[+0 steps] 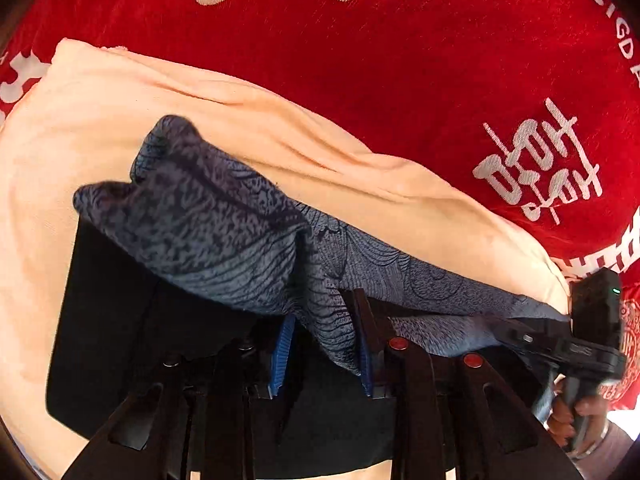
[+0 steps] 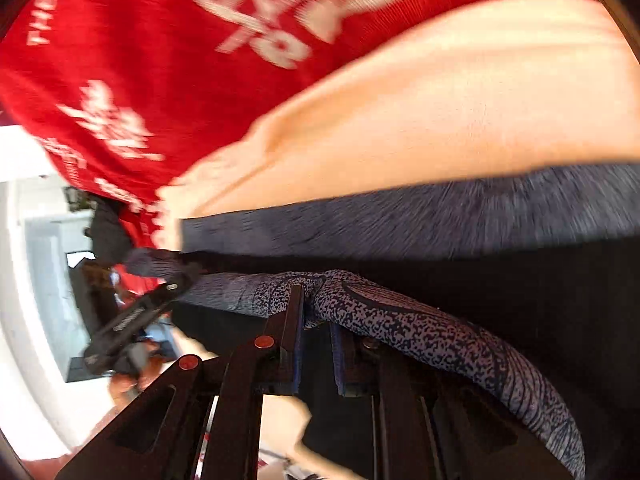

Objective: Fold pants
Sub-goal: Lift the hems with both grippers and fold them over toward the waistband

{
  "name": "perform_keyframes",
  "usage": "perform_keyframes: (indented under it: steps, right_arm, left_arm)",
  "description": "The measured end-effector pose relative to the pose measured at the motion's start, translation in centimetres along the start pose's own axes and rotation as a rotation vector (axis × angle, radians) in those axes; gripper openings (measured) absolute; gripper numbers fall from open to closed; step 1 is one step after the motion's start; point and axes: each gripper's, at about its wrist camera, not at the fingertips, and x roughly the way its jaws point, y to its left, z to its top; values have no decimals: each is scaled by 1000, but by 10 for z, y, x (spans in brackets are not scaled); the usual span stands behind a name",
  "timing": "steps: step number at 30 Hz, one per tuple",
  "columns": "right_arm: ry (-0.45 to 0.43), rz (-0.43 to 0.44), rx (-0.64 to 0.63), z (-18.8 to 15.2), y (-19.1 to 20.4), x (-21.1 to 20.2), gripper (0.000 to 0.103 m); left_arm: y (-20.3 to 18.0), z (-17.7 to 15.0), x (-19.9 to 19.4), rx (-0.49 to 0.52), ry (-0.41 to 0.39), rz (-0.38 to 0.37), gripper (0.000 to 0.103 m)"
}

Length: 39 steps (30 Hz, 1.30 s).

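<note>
Both grippers are clamped on the same edge of the patterned blue-grey pants (image 1: pixel 224 216): the left gripper (image 1: pixel 324 344) has cloth bunched between its blue pads, and the right gripper (image 2: pixel 316 312) pinches the fabric farther along. The pants hang stretched between them above a peach cloth (image 1: pixel 120 96) spread over a red printed blanket (image 1: pixel 360 60). I judge the fold is mid-carry, not yet laid flat; no containers show.
</note>
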Motion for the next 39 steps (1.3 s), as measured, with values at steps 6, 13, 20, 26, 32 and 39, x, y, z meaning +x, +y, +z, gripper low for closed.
perform_keyframes:
  steps: [6,13,20,26,32,39]
  right_arm:
    - [18,-3,-44,-7,7,-15,50]
    - [-8,-86,-231,-33,58,-35,54]
    - [9,-261,-292,-4,43,7,24]
    - [-156,-143,-142,6,27,-47,36]
    - [-162,-147,-146,-31,24,-92,53]
    - [-114,-169,-64,-104,-11,-122,61]
  left_arm:
    - [-4,-15,-50,29,1,86,69]
    - [-8,-18,-48,72,-11,232,69]
    - [-27,10,23,134,-99,404,69]
    - [-35,11,22,147,-86,448,71]
    - [-60,-35,-14,191,-43,428,71]
    - [-102,-108,-27,200,51,338,71]
